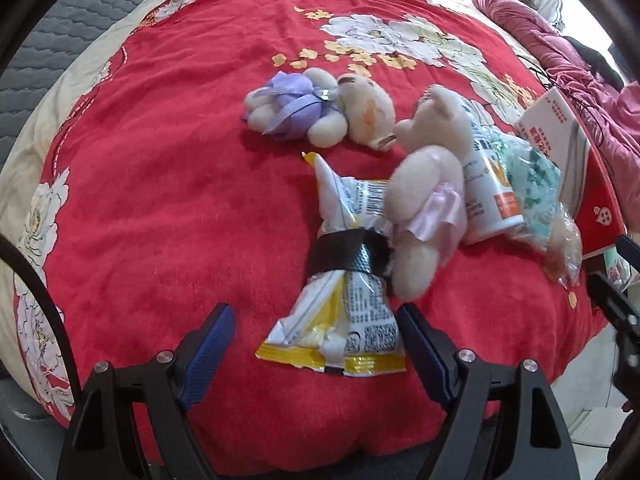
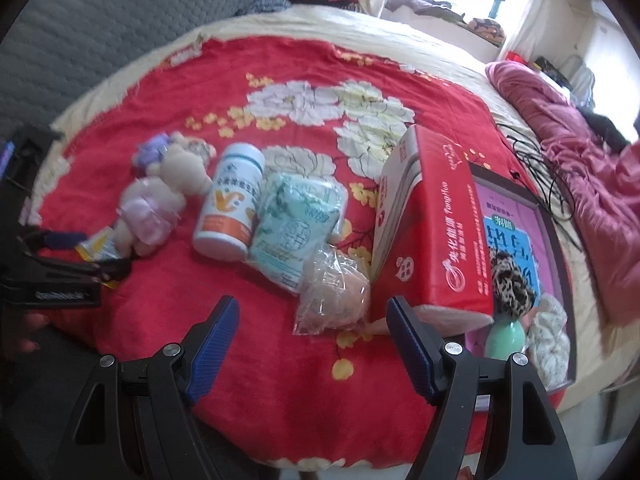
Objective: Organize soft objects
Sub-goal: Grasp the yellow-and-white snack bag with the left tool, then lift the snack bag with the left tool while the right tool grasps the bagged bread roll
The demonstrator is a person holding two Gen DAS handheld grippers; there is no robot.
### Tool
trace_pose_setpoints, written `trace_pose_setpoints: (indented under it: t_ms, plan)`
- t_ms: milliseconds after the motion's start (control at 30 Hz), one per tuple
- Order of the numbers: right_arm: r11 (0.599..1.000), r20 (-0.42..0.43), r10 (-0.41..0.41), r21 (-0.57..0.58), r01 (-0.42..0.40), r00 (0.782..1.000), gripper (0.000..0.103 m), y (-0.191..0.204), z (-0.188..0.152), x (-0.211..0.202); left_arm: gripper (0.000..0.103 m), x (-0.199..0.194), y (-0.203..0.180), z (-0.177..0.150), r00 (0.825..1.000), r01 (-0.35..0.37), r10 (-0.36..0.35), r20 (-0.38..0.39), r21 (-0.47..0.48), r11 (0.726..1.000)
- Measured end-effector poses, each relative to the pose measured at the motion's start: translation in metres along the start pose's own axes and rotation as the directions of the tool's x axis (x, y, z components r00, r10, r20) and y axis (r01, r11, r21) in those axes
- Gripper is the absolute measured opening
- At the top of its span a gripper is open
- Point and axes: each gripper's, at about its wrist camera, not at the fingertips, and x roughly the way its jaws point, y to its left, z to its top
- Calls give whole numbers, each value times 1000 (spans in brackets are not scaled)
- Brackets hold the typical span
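My left gripper is open, pointing down at a yellow and white snack packet bound with black tape; the packet's near end lies between the fingers, and the pads are clear of it. A pink-dressed teddy bear lies against the packet, and a purple-dressed bear lies farther back. My right gripper is open too. Just ahead of its fingertips lies a clear bag holding a beige soft thing. A green tissue pack lies beside that bag.
All of this rests on a red flowered blanket over a bed. A white bottle and a red box lie among the soft things. Right of the box is a pink-lined tray with a leopard scrunchie. Black cables trail behind it.
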Motion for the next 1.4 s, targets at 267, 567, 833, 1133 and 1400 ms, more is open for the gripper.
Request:
trace_pose_setpoints:
  t_ms: [267,567,833,1133,1400]
  plan:
    - [966,-76,-175,-206,156,982,76,21,2,44,82,4,11,7,998,56,-56,6,-30,998]
    - [958,-109,-190,-239,160,976,57,16,6,72,79,8,20,14,996,93,-92,11,-62,994]
    - [989,-93,-87,-126,75,992,51,3,10,57,48,7,11,18,993,114,-114,11,-33,993]
    - [987,-63,120,112,-112,991,51,-22,10,24,39,-1,18,7,988,151,-152,-7,-56,987]
    - [978,-2,170,126,-168,985,51,-17,13,1,39,-19,25,-8,992,124,-124,10,-52,991]
